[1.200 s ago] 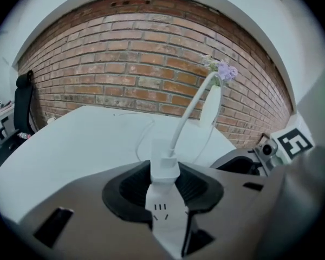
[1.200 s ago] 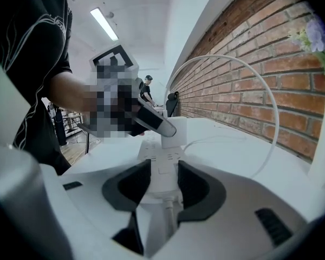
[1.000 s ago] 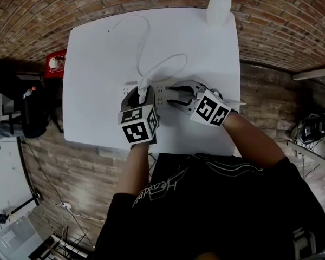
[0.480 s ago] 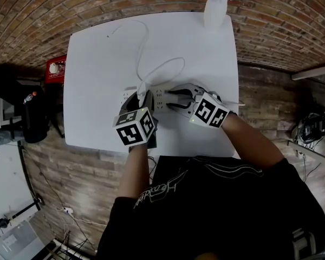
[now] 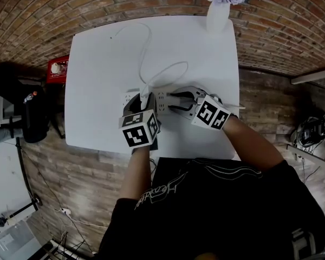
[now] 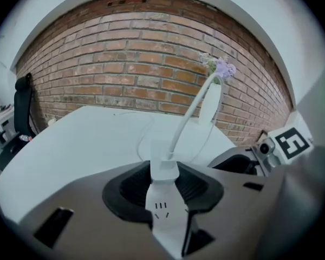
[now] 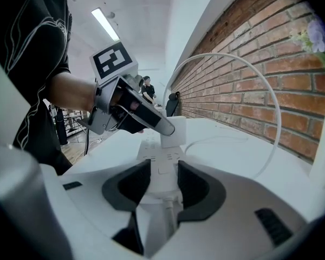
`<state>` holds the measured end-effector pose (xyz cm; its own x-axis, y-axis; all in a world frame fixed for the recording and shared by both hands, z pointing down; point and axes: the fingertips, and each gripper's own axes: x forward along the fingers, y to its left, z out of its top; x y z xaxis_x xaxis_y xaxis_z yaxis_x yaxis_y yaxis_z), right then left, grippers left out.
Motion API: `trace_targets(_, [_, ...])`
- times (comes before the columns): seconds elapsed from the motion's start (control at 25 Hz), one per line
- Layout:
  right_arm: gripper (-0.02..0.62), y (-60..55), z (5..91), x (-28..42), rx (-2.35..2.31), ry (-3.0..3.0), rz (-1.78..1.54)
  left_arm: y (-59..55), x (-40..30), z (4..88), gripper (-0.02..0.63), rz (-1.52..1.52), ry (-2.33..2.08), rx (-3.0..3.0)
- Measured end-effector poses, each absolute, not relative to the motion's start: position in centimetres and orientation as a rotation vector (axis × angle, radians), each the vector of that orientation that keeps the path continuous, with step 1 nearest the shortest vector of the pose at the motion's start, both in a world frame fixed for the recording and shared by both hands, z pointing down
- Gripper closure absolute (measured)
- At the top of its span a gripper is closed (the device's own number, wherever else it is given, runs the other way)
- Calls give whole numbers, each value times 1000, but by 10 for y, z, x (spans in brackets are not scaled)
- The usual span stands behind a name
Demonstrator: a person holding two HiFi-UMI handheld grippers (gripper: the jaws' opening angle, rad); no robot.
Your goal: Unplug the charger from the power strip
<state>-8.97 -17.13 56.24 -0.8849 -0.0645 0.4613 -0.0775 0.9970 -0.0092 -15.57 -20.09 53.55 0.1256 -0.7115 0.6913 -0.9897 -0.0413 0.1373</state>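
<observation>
A white power strip (image 5: 162, 97) lies near the front of the white table (image 5: 97, 58). A white charger (image 5: 145, 92) stands in it, and its cable (image 5: 151, 69) loops toward the far edge. My left gripper (image 5: 143, 97) is shut on the charger (image 6: 163, 166), its dark pads pressing both sides, with the strip (image 6: 168, 221) right below. My right gripper (image 5: 171, 98) is shut on the strip's near end (image 7: 161, 172). In the right gripper view the charger (image 7: 174, 132) still sits on the strip, with a left gripper finger (image 7: 146, 118) against it.
A white vase with purple flowers (image 5: 218, 10) stands at the table's far right edge. A red box (image 5: 56, 68) sits on the floor to the left of the table. Brick floor surrounds the table. The person's dark-clothed body is close to the front edge.
Both grippers keep their places and their grips. Only the head view shifts slightly.
</observation>
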Motion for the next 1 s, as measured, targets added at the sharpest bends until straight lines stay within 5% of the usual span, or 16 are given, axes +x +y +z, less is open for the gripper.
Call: trace_targets(1.0, [459, -170, 562, -89, 90, -2666, 37, -197, -152, 529, 467, 749, -1685, 1842])
